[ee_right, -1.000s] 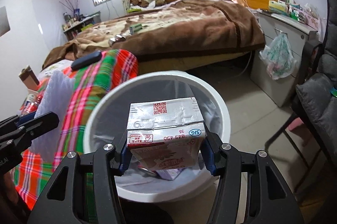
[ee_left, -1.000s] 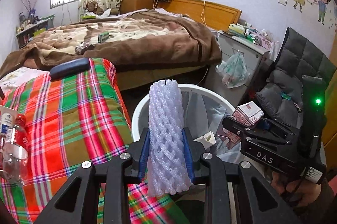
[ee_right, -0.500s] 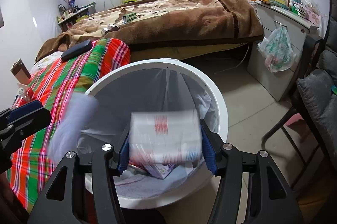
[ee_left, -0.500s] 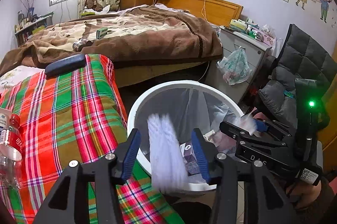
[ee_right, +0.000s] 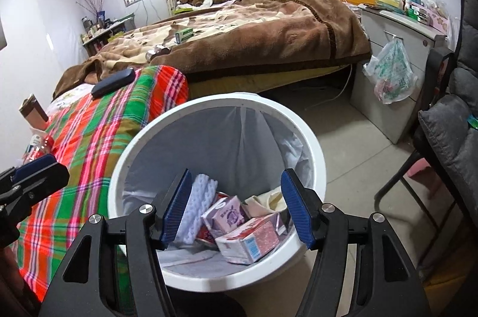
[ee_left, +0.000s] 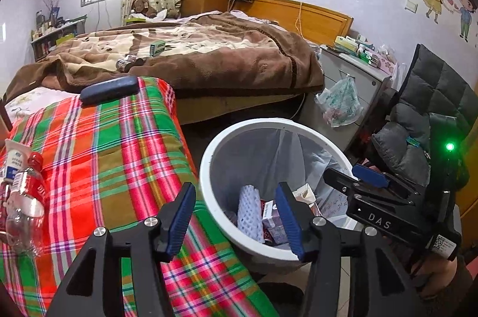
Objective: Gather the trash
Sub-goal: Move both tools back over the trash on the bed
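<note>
Now both loads lie in the white bin (ee_right: 310, 144): the foam net sleeve (ee_left: 248, 211) and the milk carton (ee_right: 248, 239), each held a second ago. Left gripper (ee_left: 236, 223) has just opened; right gripper (ee_right: 236, 209) stands spread. Both empty. Bottle (ee_left: 22, 197) remains on the tabletop (ee_left: 119, 152).

Your way down into the bin (ee_right: 313, 149) is open at 12 o'clock; the plaid counter (ee_left: 119, 155) crowds 9 o'clock, the chair (ee_right: 445, 138) 3 o'clock.
</note>
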Motion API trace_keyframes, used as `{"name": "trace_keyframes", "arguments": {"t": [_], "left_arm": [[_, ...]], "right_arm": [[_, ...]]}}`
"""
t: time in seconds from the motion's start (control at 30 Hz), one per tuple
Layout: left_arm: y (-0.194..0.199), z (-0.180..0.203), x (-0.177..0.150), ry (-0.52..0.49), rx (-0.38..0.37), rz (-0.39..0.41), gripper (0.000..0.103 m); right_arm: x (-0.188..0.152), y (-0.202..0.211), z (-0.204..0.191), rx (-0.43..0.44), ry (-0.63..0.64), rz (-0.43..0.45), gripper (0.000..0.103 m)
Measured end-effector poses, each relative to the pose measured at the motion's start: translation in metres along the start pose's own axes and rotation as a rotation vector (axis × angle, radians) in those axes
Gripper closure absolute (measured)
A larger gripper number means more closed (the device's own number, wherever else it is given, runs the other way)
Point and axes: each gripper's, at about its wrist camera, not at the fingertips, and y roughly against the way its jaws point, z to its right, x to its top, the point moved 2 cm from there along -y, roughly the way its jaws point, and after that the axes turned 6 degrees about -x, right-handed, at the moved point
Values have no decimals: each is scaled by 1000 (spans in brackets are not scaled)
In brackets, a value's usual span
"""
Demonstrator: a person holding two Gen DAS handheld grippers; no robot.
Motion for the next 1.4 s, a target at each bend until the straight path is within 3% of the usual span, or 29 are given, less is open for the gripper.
{"name": "trace_keyframes", "arguments": {"t": [0.37, 0.77, 1.4], "left_arm": [[31, -27, -12, 56, 40, 37, 48], [75, -81, -30, 147, 125, 90, 48], [136, -179, -60, 280, 313, 128, 44]], "right_arm": [[-1, 11, -21, 32, 15, 27, 39], [-4, 15, -69, 103, 77, 39, 39], [-12, 15, -157, 231, 186, 21, 39]]}}
